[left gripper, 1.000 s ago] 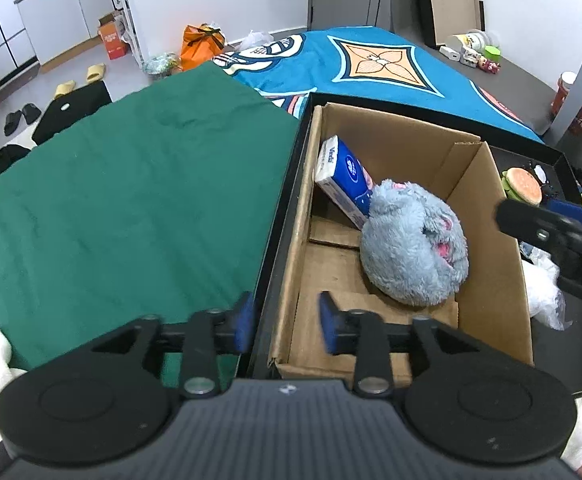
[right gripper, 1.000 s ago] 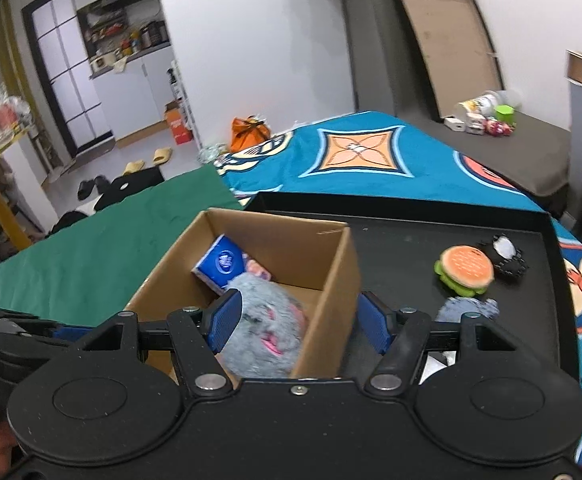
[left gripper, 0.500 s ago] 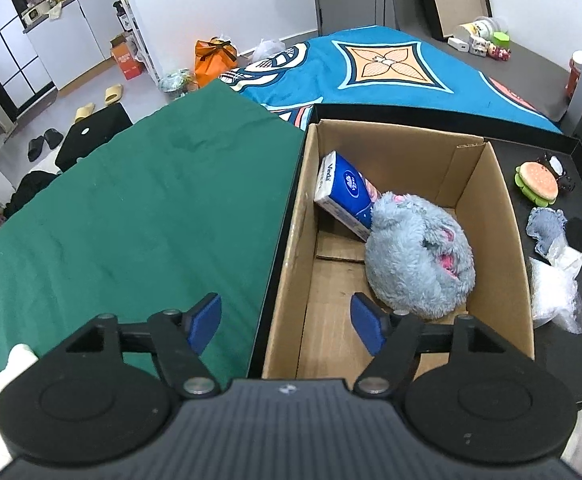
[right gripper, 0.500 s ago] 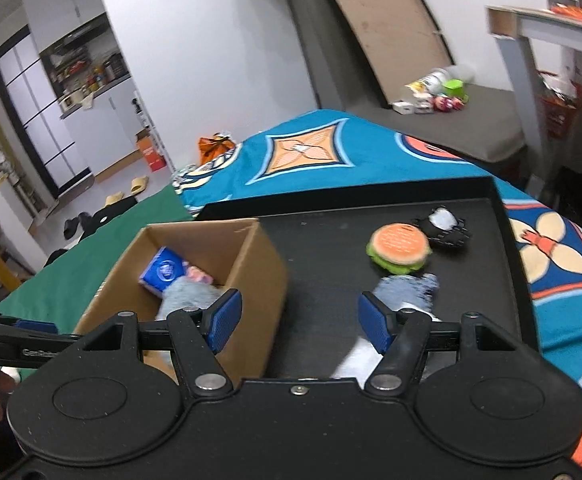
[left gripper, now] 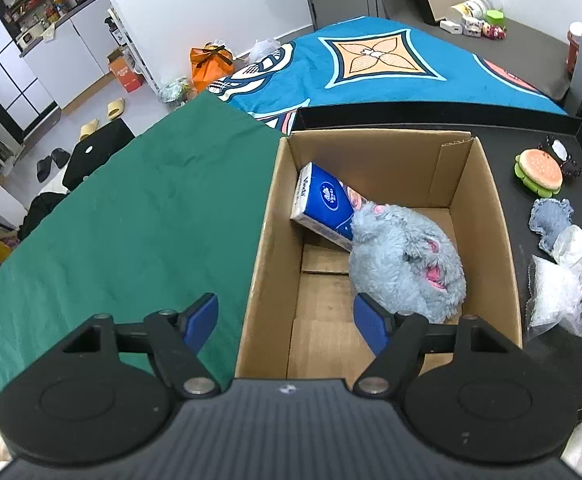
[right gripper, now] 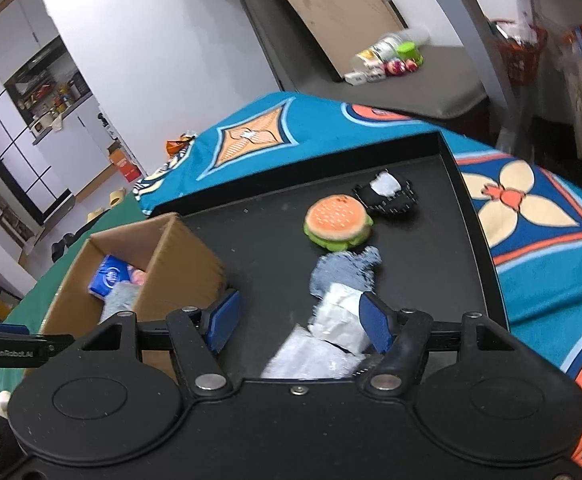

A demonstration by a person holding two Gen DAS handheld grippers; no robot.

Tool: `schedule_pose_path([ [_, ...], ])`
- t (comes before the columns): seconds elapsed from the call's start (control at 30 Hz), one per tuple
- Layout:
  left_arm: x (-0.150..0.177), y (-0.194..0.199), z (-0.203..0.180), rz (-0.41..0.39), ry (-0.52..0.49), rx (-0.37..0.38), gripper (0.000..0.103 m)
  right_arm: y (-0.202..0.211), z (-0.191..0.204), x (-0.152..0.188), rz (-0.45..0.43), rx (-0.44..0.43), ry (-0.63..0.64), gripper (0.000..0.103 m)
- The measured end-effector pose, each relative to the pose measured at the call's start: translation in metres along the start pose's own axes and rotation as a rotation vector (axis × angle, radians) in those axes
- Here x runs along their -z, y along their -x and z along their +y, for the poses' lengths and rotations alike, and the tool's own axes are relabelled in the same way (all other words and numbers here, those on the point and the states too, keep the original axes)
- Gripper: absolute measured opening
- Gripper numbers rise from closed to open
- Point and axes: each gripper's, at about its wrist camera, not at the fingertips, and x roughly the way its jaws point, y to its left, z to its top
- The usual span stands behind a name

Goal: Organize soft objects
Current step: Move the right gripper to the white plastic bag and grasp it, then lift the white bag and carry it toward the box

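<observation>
A cardboard box [left gripper: 479,200] stands on a black tray [right gripper: 271,248] and holds a blue tissue pack [left gripper: 327,200] and a grey-blue plush [left gripper: 407,264]. My left gripper [left gripper: 287,314] hangs open above the box's near left wall, nothing between its pads. On the tray to the right of the box lie a burger plush [right gripper: 337,220], a black-and-white plush [right gripper: 387,196], a blue-grey cloth piece [right gripper: 343,270] and a crumpled white bag [right gripper: 339,320]. My right gripper [right gripper: 301,316] is over the white bag, jaws opening, pads not touching it.
The tray rests on a bed with a green cover [left gripper: 131,220] to the left and a blue patterned blanket [right gripper: 531,208] behind and to the right. A grey bench with small items [right gripper: 391,64] stands farther back. Shoes and bags lie on the floor [left gripper: 115,108].
My left gripper's jaws spread wide and it drew back from the box. My right gripper swung right from the box, rolled and sank toward the white bag on the tray.
</observation>
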Motion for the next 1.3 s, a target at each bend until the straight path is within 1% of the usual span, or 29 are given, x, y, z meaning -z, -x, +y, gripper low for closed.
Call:
schedule_pose_path([
  [0.2, -0.003, -0.005, -0.007, 0.014, -0.02, -0.023, 0.073, -0.014, -0.024, 0.003, 0.026, 0.026, -0.076, 0.077],
  [0.3, -0.003, -0.009, -0.011, 0.023, -0.033, -0.031, 0.074, -0.02, -0.031, 0.006, 0.038, 0.019, -0.123, 0.083],
  [0.47, -0.006, -0.013, -0.018, 0.035, -0.053, -0.037, 0.074, -0.031, -0.035, 0.011, 0.054, 0.016, -0.168, 0.083],
  [0.63, -0.005, -0.015, -0.023, 0.04, -0.077, -0.047, 0.074, -0.039, -0.039, 0.014, 0.046, 0.03, -0.194, 0.083],
  [0.67, -0.004, -0.016, -0.024, 0.041, -0.083, -0.05, 0.074, -0.04, -0.038, 0.015, 0.043, 0.035, -0.19, 0.075],
  [0.7, -0.004, -0.017, -0.024, 0.043, -0.087, -0.054, 0.074, -0.04, -0.037, 0.015, 0.042, 0.036, -0.181, 0.049],
  [0.73, -0.004, -0.018, -0.024, 0.046, -0.088, -0.057, 0.074, -0.041, -0.037, 0.015, 0.052, 0.034, -0.178, 0.044],
  [0.8, -0.005, -0.019, -0.024, 0.051, -0.084, -0.058, 0.074, -0.04, -0.038, 0.015, 0.054, 0.032, -0.193, 0.043],
  [0.9, -0.006, -0.018, -0.024, 0.048, -0.08, -0.058, 0.074, -0.034, -0.036, 0.013, 0.039, 0.043, -0.175, 0.043],
  [1.07, -0.004, -0.018, -0.025, 0.047, -0.081, -0.053, 0.074, -0.029, -0.036, 0.012, 0.028, 0.037, -0.185, 0.043],
  [1.23, -0.003, -0.014, -0.023, 0.042, -0.084, -0.045, 0.074, -0.021, -0.03, 0.009, 0.018, 0.038, -0.176, 0.043],
  [1.3, -0.002, -0.012, -0.022, 0.036, -0.087, -0.038, 0.074, -0.016, -0.024, 0.005, 0.0, 0.031, -0.16, 0.043],
])
